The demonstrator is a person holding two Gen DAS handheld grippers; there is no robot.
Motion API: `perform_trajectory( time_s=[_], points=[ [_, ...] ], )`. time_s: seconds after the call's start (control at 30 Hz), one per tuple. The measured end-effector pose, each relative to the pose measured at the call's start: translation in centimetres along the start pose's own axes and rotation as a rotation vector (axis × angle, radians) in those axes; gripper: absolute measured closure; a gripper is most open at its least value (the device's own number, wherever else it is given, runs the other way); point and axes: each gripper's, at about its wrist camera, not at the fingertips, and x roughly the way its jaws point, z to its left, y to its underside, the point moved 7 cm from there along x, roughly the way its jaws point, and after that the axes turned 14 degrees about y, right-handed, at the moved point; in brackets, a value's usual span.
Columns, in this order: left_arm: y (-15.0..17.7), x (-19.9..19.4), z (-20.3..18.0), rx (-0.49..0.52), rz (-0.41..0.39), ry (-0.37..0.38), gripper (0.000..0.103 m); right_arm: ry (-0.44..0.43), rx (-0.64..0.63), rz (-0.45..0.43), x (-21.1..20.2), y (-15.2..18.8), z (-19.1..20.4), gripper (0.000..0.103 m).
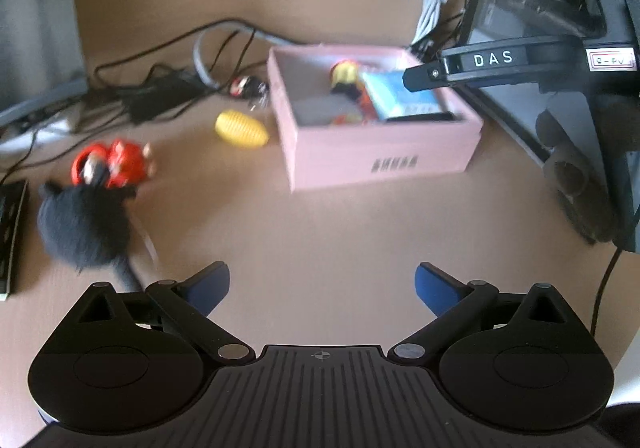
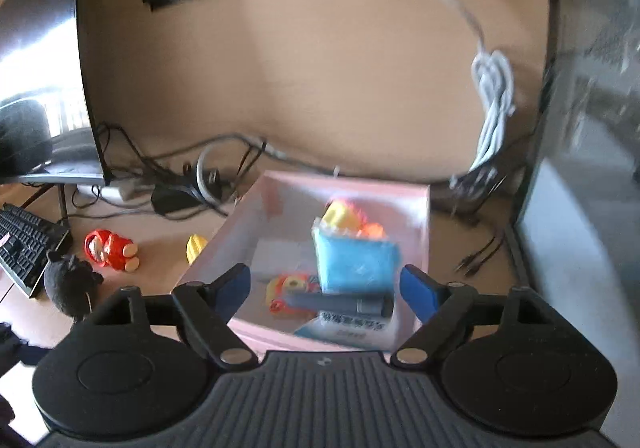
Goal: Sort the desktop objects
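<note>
Meanwhile, on a cluttered wooden desk (image 1: 340, 232), a pink box (image 1: 380, 152) sits open with several sorted items inside: a blue packet (image 2: 356, 262), a yellow-and-orange toy (image 2: 344, 218), an orange figure (image 2: 286, 292) and a dark cylindrical object (image 2: 340, 304). The left gripper (image 1: 322, 288) hovers over bare desk near the box, its blue-padded fingers (image 1: 212, 286) spread wide with nothing between them. The right gripper (image 2: 322, 286) hangs over the box's near edge, fingers apart, gripping nothing; the blue packet lies beyond them, inside the box. Left of the box, still on the desk, lie a yellow ridged toy (image 1: 241, 128), a red figurine (image 1: 114, 166) and a dark furry toy (image 1: 82, 228). Black cables (image 1: 160, 88) tangle at the far side; a keyboard (image 2: 28, 248) sits at far left.
</note>
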Motion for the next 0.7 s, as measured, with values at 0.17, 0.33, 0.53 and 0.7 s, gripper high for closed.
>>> perform_trajectory(
  time_s=[0.17, 0.33, 0.53, 0.7],
  points=[
    [2.0, -0.5, 1.5, -0.082, 0.013, -0.013, 0.001, -0.043, -0.064, 0.038, -0.1, 3.0, 2.1, 0.016],
    [2.5, -1.5, 2.9, -0.144, -0.010, -0.058, 0.000, -0.067, -0.075, 0.070, -0.1, 4.5, 2.7, 0.016],
    [3.3, -2.6, 4.9, -0.222, -0.019, -0.102, 0.000, -0.083, -0.097, 0.062, 0.1, 3.8, 4.2, 0.016],
    [4.3, -3.6, 6.3, -0.271, -0.026, -0.116, 0.000, -0.116, -0.189, 0.019, 0.7, 2.0, 7.8, 0.057]
  ],
)
